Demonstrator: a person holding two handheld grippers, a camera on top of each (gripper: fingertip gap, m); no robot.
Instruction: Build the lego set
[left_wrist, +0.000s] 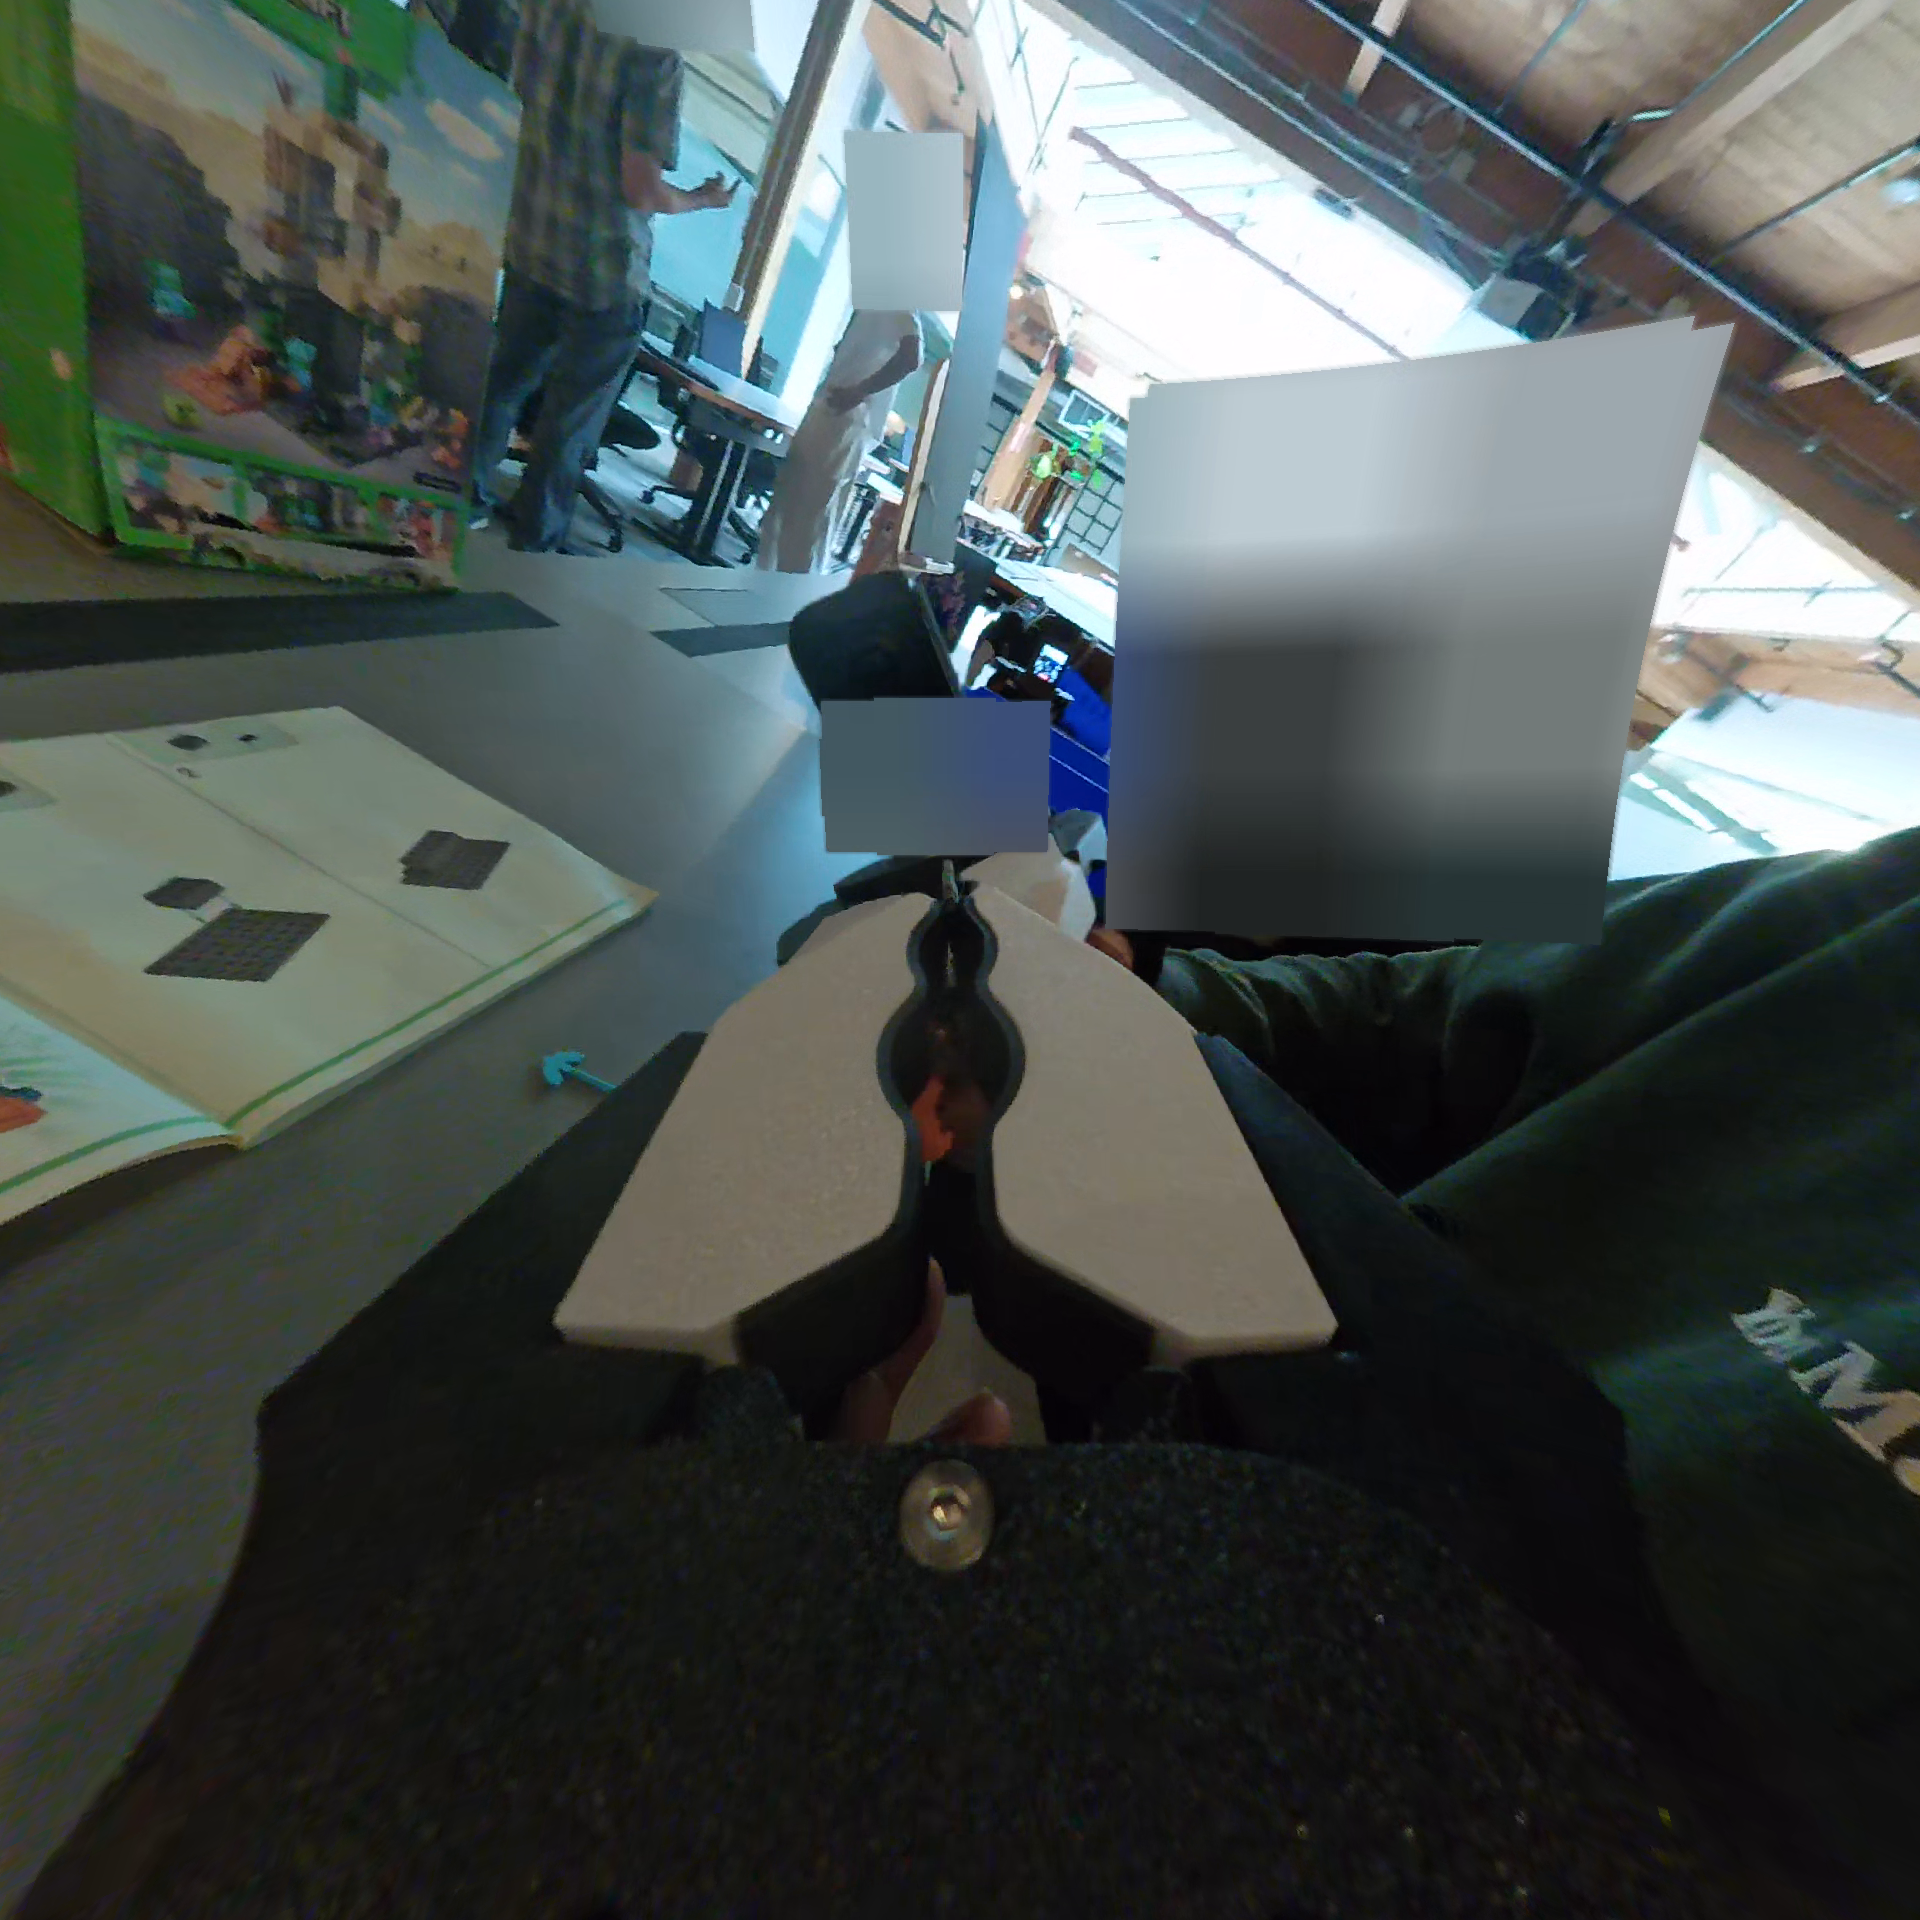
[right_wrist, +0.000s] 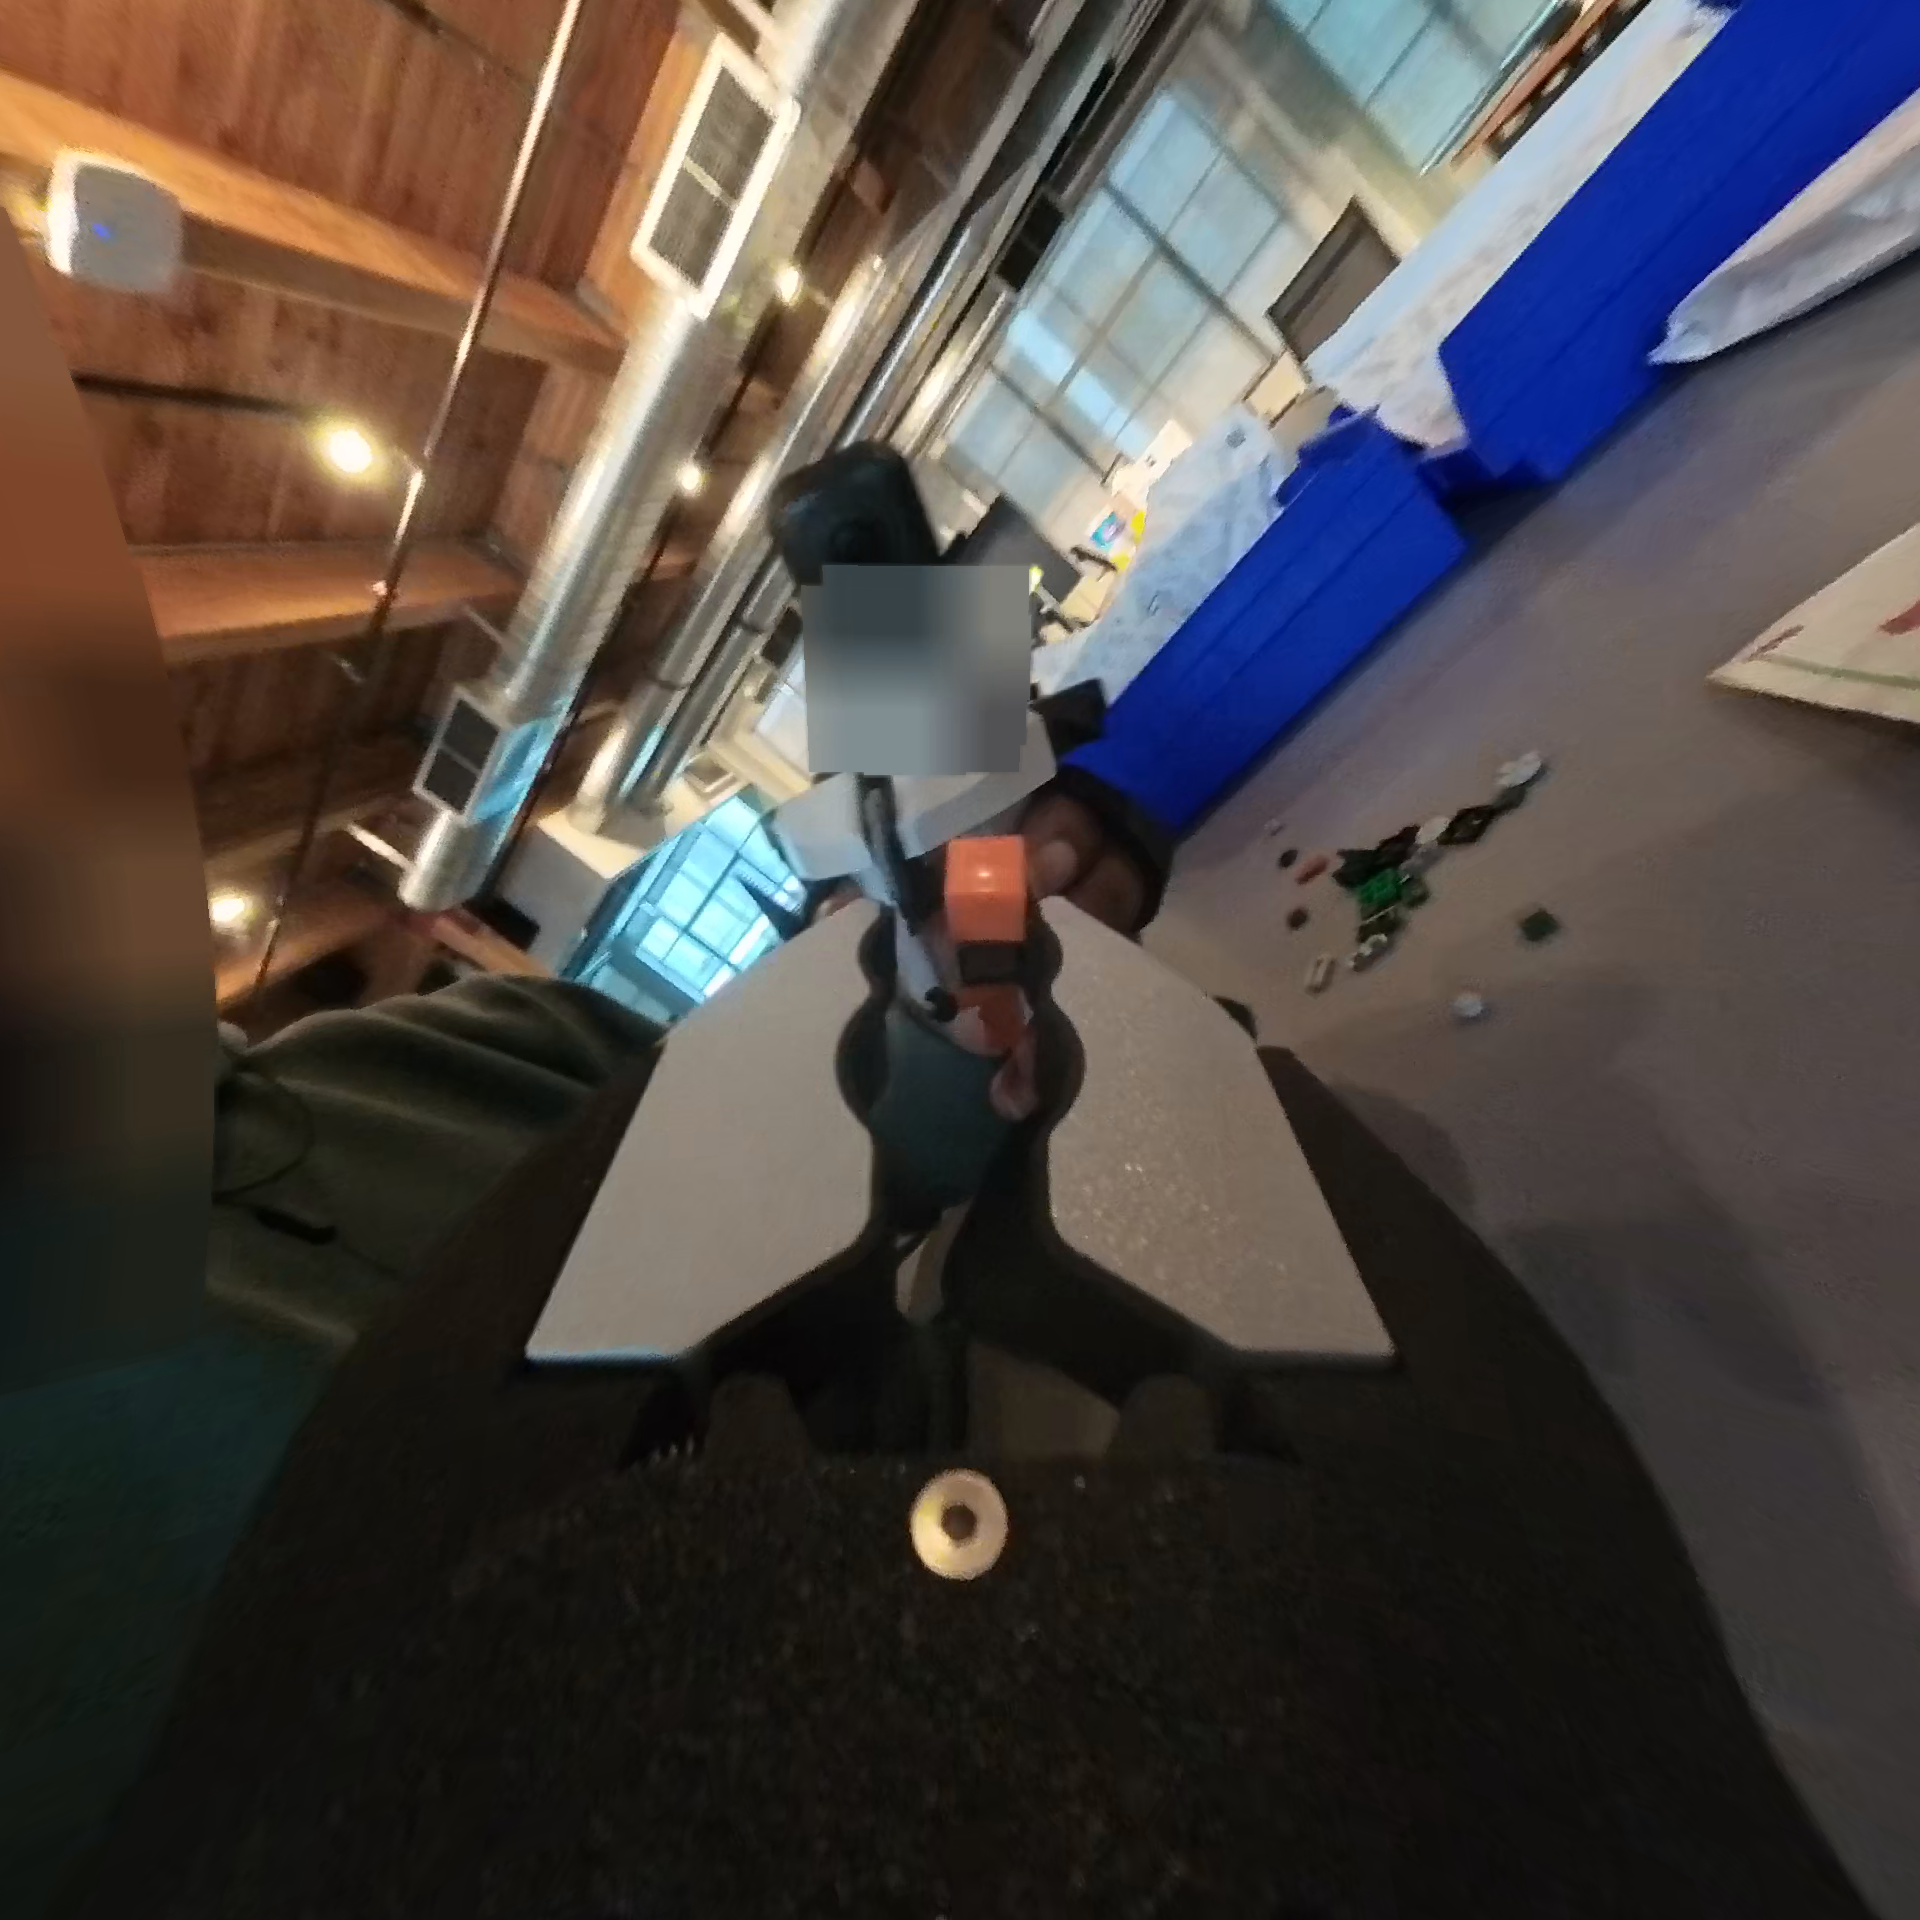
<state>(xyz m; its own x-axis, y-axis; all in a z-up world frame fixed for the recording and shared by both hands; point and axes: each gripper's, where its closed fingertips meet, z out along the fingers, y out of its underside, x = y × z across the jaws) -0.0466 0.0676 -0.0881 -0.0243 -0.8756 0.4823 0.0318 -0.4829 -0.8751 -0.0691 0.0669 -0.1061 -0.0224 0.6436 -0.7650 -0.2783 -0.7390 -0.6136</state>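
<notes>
Jaws of both grippers closed, right gripper (right_wrist: 961, 935) pinching orange lego figure (right_wrist: 985, 888), left gripper (left_wrist: 951, 914) meeting it

Open-plan office loft: desks (left_wrist: 727, 400), office chairs (left_wrist: 613, 436), exposed timber ceiling (right_wrist: 260, 270), silver ducts (right_wrist: 644, 416).

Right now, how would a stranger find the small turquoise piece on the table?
Start at the open instruction booklet lying on the grey table. Just off its near right edge lies the turquoise piece, alone. It is the only bright turquoise thing there, shaped like a tiny pickaxe.
</notes>
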